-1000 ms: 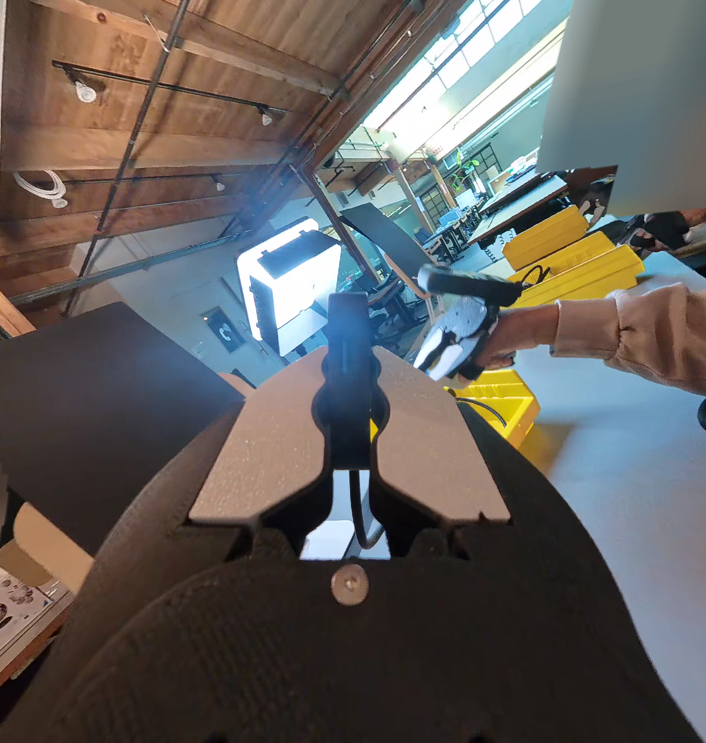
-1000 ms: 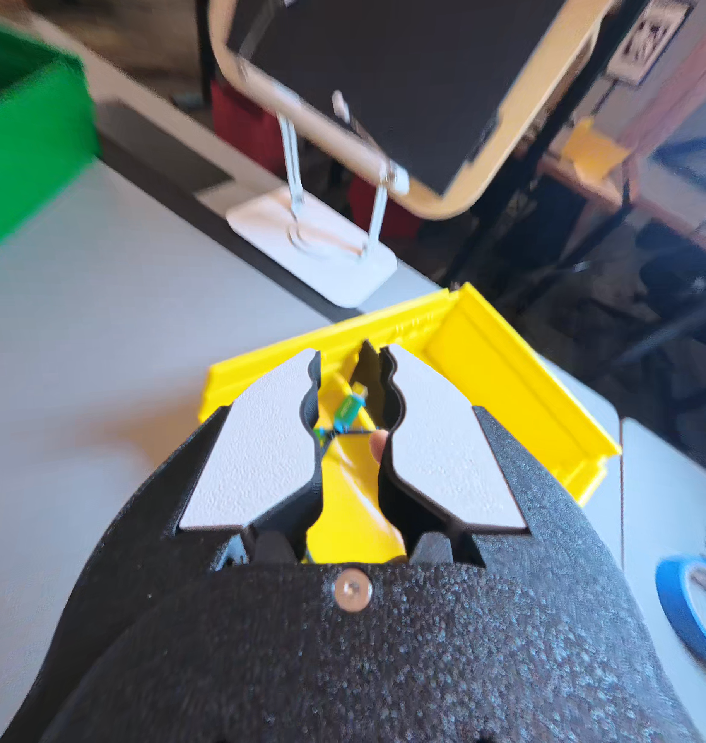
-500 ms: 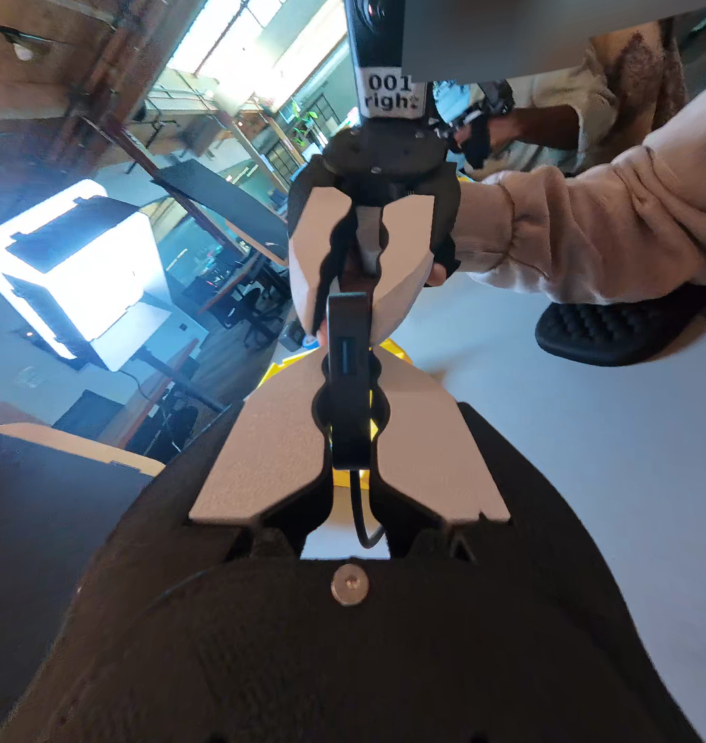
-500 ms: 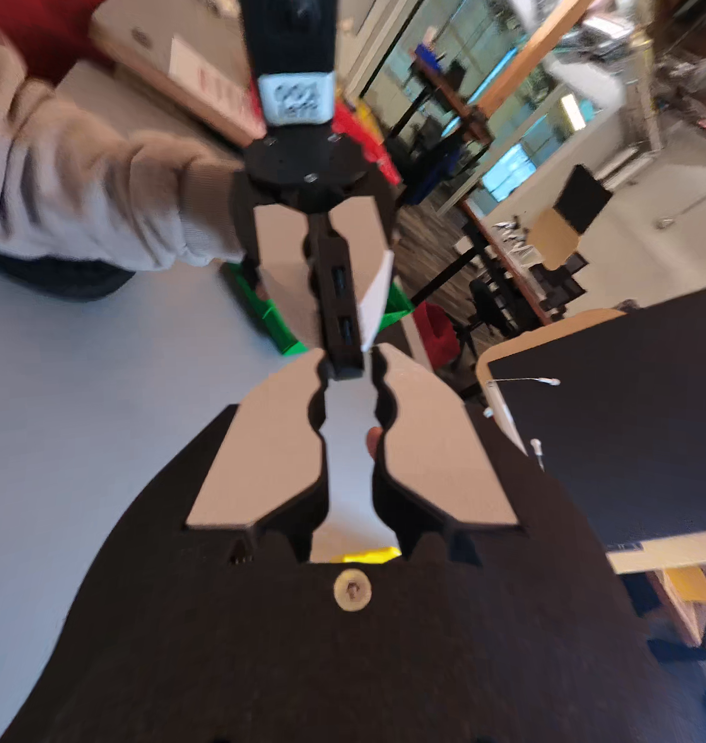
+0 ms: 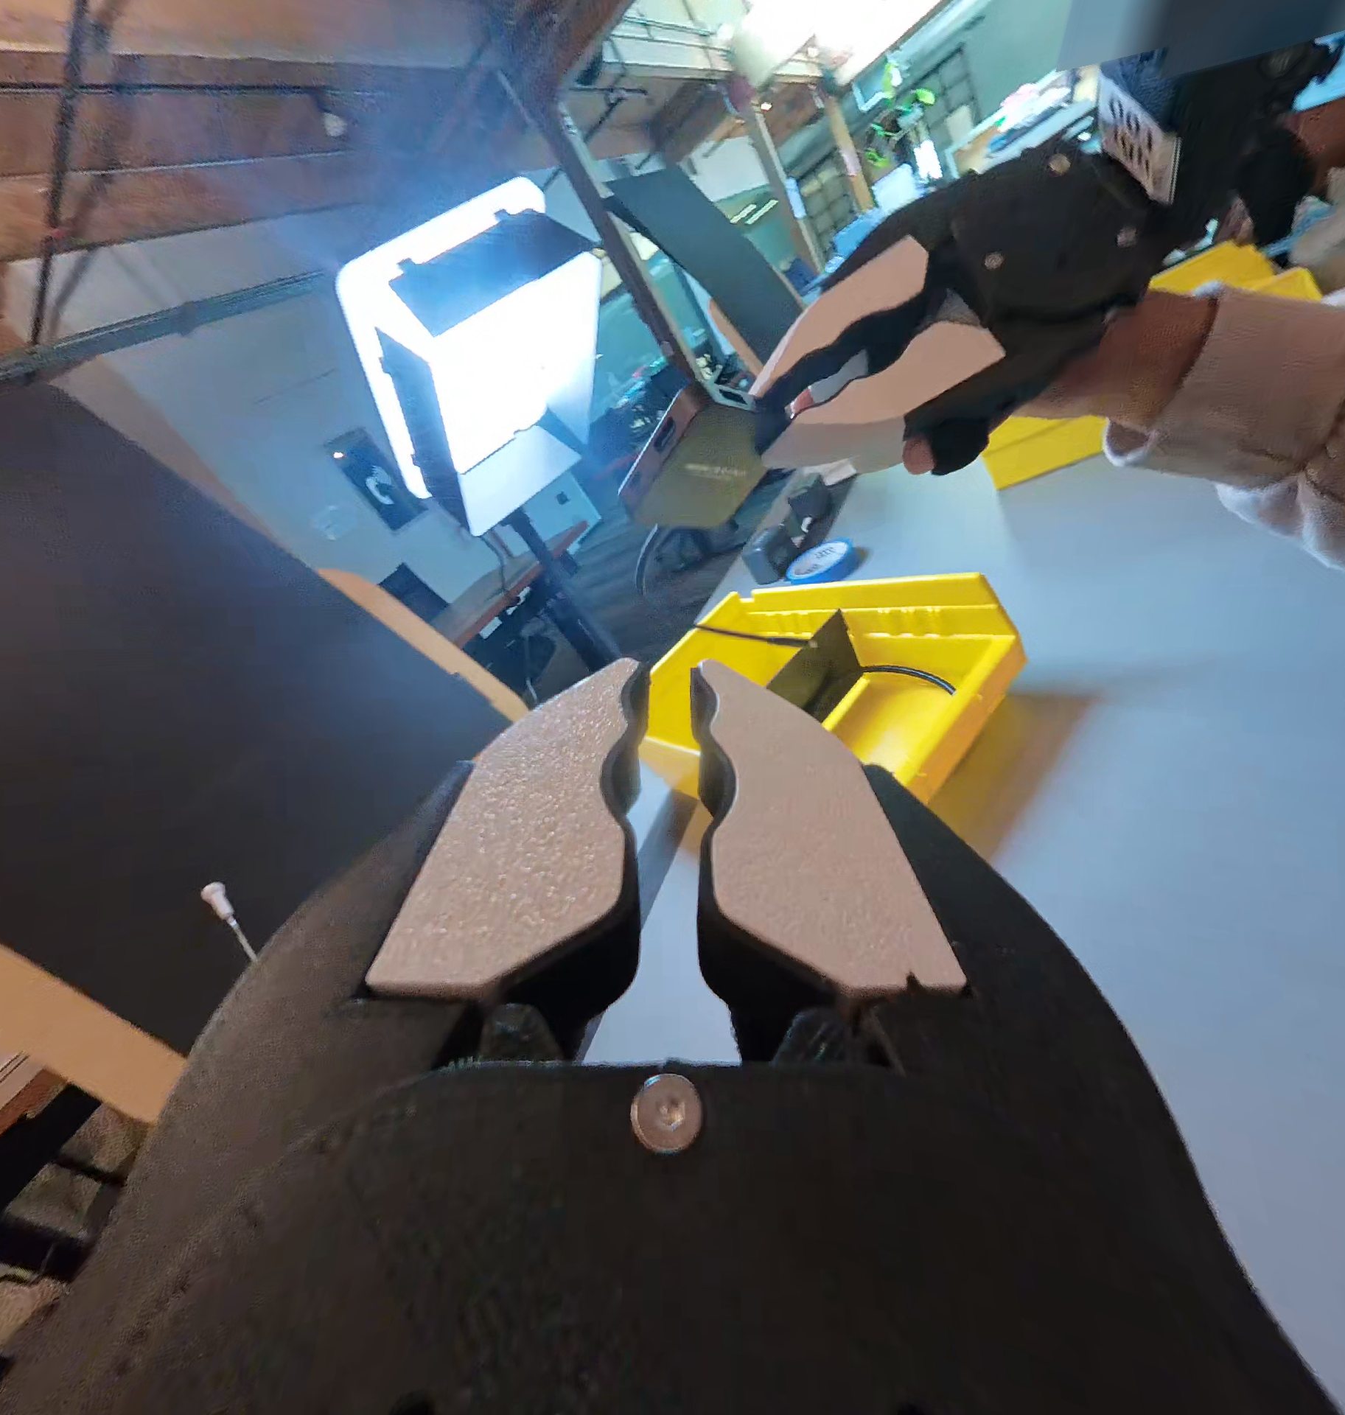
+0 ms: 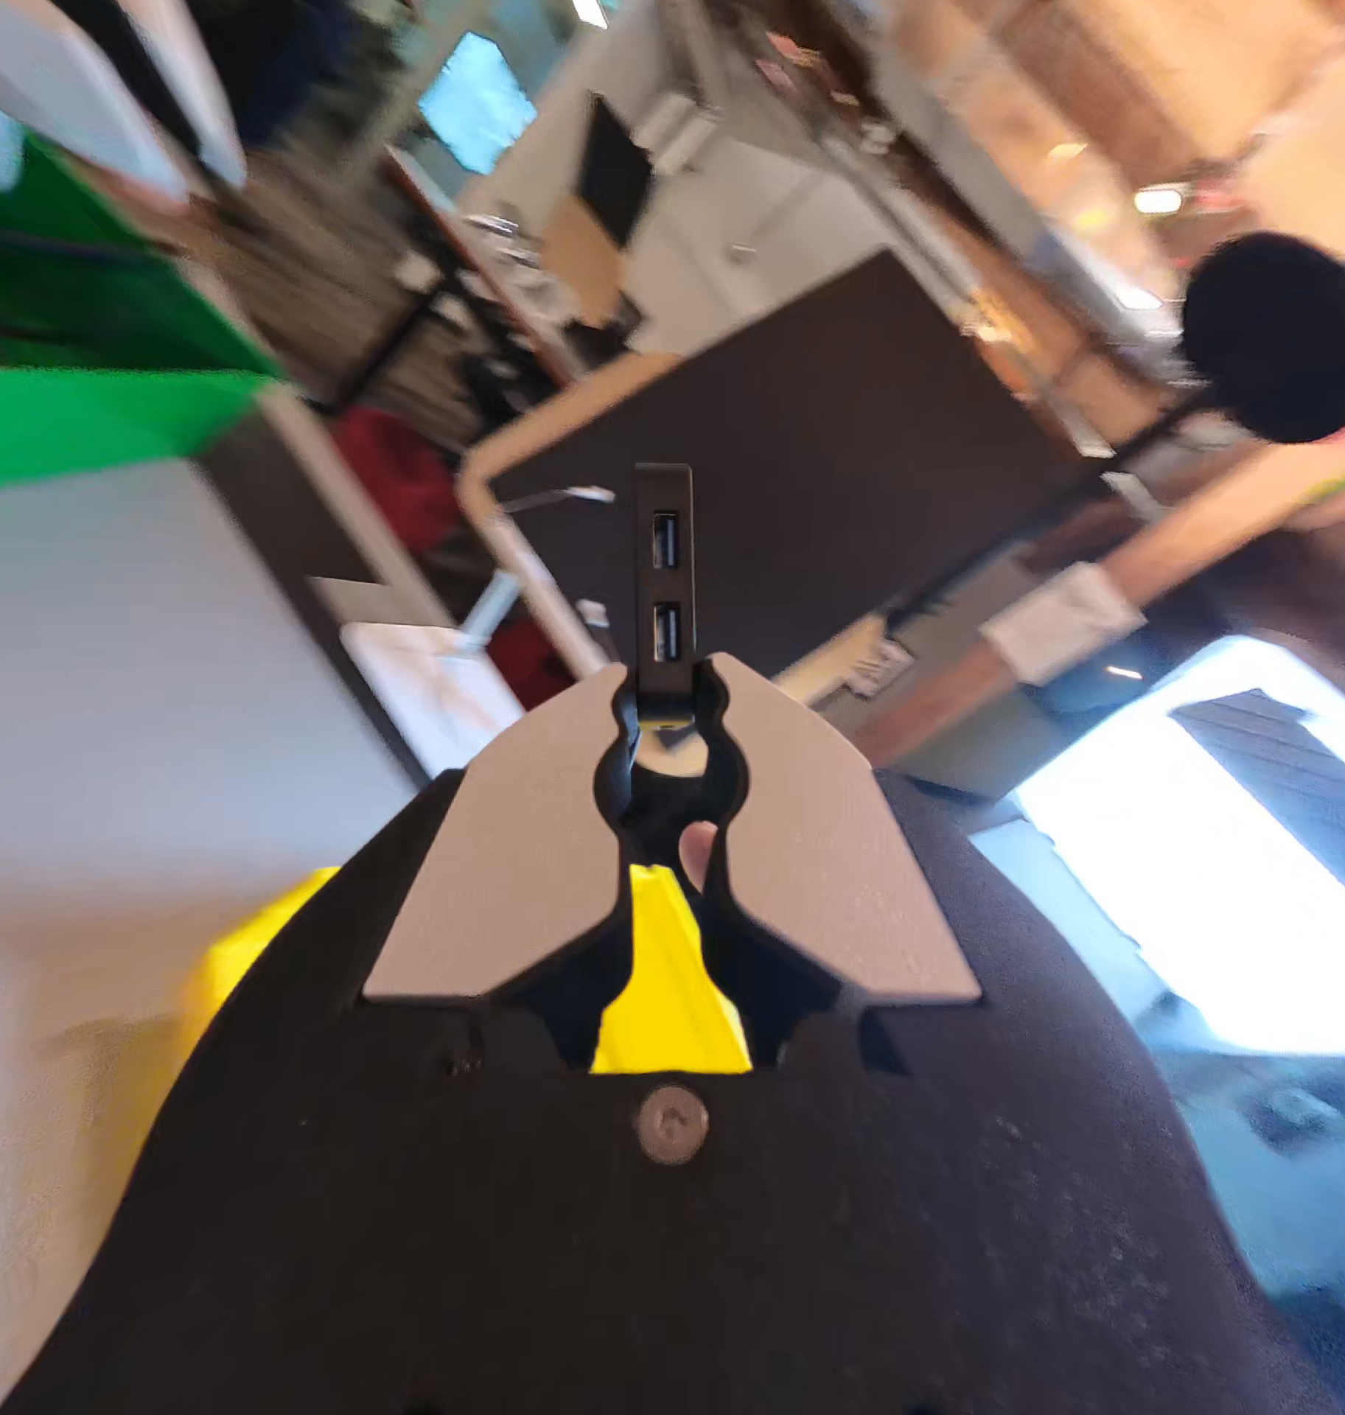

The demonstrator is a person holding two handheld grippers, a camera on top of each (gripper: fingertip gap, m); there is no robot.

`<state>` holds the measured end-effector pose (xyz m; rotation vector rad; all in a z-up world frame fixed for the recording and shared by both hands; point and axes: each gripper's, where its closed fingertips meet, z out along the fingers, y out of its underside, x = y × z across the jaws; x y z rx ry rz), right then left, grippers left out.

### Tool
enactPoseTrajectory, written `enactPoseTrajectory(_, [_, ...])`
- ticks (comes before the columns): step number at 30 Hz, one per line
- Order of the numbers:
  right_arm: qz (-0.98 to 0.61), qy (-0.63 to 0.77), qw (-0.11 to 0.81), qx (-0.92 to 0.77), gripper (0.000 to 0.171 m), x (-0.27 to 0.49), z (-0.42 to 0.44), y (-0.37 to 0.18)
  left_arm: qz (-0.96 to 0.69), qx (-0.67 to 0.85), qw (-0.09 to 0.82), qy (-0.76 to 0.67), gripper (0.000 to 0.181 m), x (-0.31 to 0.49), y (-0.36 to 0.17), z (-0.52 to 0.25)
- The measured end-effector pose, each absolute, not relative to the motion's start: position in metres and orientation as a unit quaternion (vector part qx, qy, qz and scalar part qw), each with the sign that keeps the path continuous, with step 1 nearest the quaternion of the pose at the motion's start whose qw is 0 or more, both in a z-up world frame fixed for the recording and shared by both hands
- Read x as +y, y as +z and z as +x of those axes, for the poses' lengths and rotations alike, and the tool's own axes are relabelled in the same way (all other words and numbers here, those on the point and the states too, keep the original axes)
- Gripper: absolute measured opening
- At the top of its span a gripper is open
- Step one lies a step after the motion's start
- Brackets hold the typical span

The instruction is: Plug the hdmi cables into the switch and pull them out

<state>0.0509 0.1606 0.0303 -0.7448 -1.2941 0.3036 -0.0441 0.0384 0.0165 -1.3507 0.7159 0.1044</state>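
1. Right wrist view first: my right tongs (image 6: 665, 693) are clamped on the bottom end of the switch (image 6: 663, 570), a slim dark box standing straight up out of the tips with two ports facing me. I pinch it low, I'd say, so the ports are free for a plug.

2. Over in the left wrist view, my left tongs (image 5: 663, 678) are empty, parted only by a narrow gap, nothing between them.

3. Same view, up right: the right tongs (image 5: 776, 429) hold the switch (image 5: 692, 467) in the air, well above the counter (image 5: 1151, 804), with its broad face turned my way.

4. Below it sits the yellow bin (image 5: 983, 681) on the counter, with a black divider and a thin black cable (image 5: 910, 675) curling inside. That looks like the cable to fetch, though I can't make out its plug.

5. A blue tape roll (image 5: 822, 559) lies beyond the bin, near the counter's far edge.

6. My read: nothing is plugged in yet. One side steadies the switch aloft, so the free left tongs can dip into the bin for the cable.
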Motion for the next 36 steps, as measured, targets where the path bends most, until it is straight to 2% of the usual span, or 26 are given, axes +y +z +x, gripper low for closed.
enactPoseTrajectory(2, [-0.348, 0.067, 0.761, -0.544, 0.014, 0.199, 0.054, 0.030, -0.610, 0.302, 0.731, 0.053, 0.008, 0.040, 0.021, -0.053])
enactPoseTrajectory(6, [-0.391, -0.055, 0.760, -0.516, 0.014, 0.282, 0.051, -0.007, -0.617, 0.269, 0.737, 0.059, 0.005, 0.045, 0.021, -0.068])
enactPoseTrajectory(9, [-0.455, -0.136, 0.680, -0.559, 0.014, 0.338, 0.048, -0.066, -0.628, 0.253, 0.734, 0.062, 0.003, 0.048, 0.018, -0.078])
enactPoseTrajectory(12, [-0.526, -0.167, 0.586, -0.593, 0.015, 0.363, 0.053, -0.123, -0.638, 0.234, 0.730, 0.064, 0.003, 0.050, 0.014, -0.093])
enactPoseTrajectory(14, [-0.530, -0.169, 0.590, -0.586, 0.019, 0.363, 0.055, -0.125, -0.645, 0.223, 0.729, 0.058, 0.003, 0.051, 0.012, -0.102])
enactPoseTrajectory(21, [-0.535, -0.007, 0.658, -0.530, 0.019, 0.319, 0.054, -0.057, -0.656, 0.197, 0.726, 0.062, 0.003, 0.046, 0.015, -0.119])
enactPoseTrajectory(25, [-0.524, 0.142, 0.689, -0.480, 0.019, 0.279, 0.056, -0.004, -0.675, 0.168, 0.709, 0.118, 0.005, 0.035, 0.018, -0.152])
enactPoseTrajectory(30, [-0.504, 0.317, 0.671, -0.442, 0.018, 0.233, 0.051, 0.032, -0.722, 0.090, 0.670, 0.146, 0.010, 0.007, 0.009, -0.221])
enactPoseTrajectory(36, [-0.493, 0.416, 0.618, -0.450, 0.017, 0.200, 0.028, 0.028, -0.824, 0.002, 0.544, 0.159, 0.019, -0.023, -0.055, -0.296])
